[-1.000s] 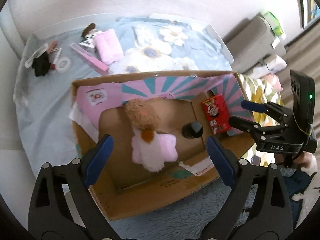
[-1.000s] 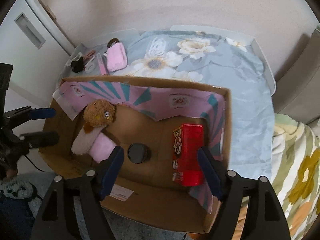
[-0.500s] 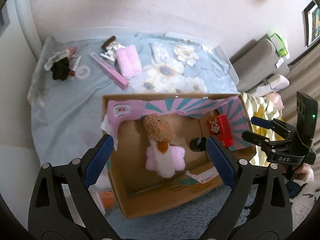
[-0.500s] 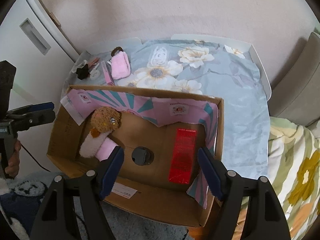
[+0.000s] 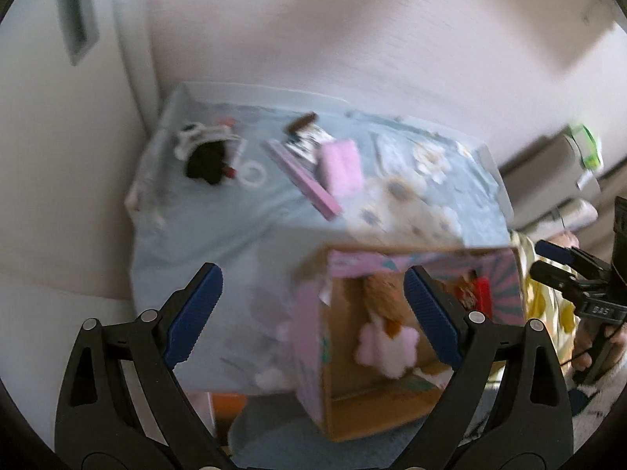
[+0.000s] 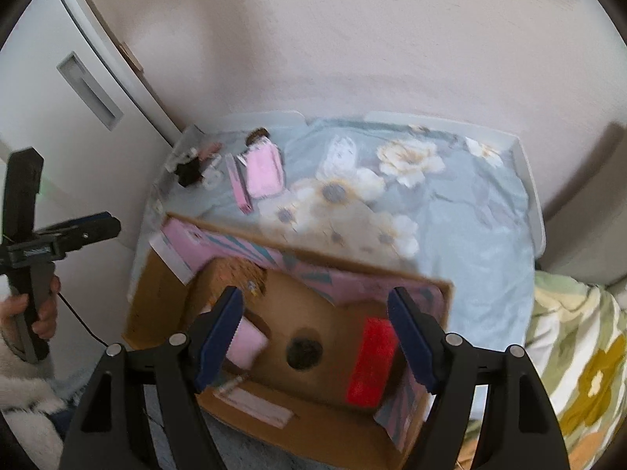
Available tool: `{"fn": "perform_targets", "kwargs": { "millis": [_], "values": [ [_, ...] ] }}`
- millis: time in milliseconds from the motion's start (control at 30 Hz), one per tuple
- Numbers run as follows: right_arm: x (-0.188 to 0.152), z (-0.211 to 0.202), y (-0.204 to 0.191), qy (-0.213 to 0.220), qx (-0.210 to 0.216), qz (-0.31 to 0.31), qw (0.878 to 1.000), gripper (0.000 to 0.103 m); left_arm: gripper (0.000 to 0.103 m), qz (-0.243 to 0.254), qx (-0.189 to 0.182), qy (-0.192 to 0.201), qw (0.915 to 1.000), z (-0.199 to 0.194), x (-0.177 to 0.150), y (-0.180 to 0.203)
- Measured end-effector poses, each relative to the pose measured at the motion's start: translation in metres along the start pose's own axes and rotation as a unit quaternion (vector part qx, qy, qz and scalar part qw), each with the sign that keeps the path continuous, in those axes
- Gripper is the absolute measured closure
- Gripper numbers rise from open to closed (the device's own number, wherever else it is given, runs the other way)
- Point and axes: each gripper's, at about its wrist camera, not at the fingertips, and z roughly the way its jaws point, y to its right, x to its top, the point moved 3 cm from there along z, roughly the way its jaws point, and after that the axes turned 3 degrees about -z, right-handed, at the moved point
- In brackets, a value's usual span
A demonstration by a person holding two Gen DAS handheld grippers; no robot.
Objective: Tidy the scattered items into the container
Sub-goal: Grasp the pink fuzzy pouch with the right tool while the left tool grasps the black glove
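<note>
A cardboard box [image 6: 395, 436] with a pink lining stands at the near edge of a table under a blue flowered cloth [image 6: 462, 211]. It holds a plush toy [image 5: 386, 331], a black round item [image 6: 303, 350] and a red packet [image 6: 372, 360]. Scattered at the table's far left lie a pink fluffy pouch [image 5: 341, 166], a pink flat stick [image 5: 303, 180], a black item [image 5: 205, 162] and a white ring [image 5: 252, 174]. My left gripper [image 5: 313, 311] is open and empty, high over the table's left part. My right gripper [image 6: 319, 337] is open and empty above the box.
A white cabinet door [image 6: 58, 90] stands left of the table and a plain wall [image 6: 352, 39] behind it. A flowered yellow-green fabric [image 6: 580, 352] lies to the right. Grey carpet [image 5: 274, 431] shows below the box.
Both grippers have risen and drawn back from the box. The left gripper has swung left toward the scattered items. The box contents have not moved.
</note>
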Motion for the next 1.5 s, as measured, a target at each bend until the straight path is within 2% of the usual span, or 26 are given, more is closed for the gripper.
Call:
{"fn": "perform_targets", "kwargs": {
  "millis": [267, 533, 867, 1067, 1167, 1233, 1300, 1500],
  "values": [
    [0.058, 0.025, -0.022, -0.008, 0.036, -0.02, 0.999, 0.03, 0.009, -0.064, 0.014, 0.005, 0.9978, 0.021, 0.046, -0.04],
    [0.103, 0.08, -0.041, -0.052, 0.05, -0.036, 0.997, 0.03, 0.011, -0.082, 0.025, -0.017, 0.9962, 0.075, 0.064, -0.059],
    [0.126, 0.17, -0.039, -0.132, 0.072, -0.018, 0.988, 0.03, 0.011, -0.157, 0.011, -0.057, 0.9859, 0.141, 0.076, -0.089],
    [0.13, 0.214, -0.043, -0.164, 0.07, -0.013, 0.984, 0.03, 0.014, -0.183, 0.013, -0.05, 0.9818, 0.152, 0.08, -0.098],
    [0.132, 0.227, -0.046, -0.172, 0.071, -0.015, 0.982, 0.03, 0.022, -0.191, 0.015, -0.05, 0.9801, 0.158, 0.084, -0.102],
    [0.132, 0.234, -0.046, -0.177, 0.067, -0.017, 0.982, 0.03, 0.033, -0.195, 0.016, -0.054, 0.9792, 0.162, 0.084, -0.104],
    [0.132, 0.241, -0.047, -0.183, 0.066, -0.018, 0.981, 0.03, 0.048, -0.201, 0.015, -0.058, 0.9778, 0.166, 0.082, -0.108],
    [0.129, 0.254, -0.049, -0.197, 0.075, -0.018, 0.977, 0.058, 0.08, -0.218, 0.004, -0.052, 0.9745, 0.164, 0.077, -0.113]
  ]
}}
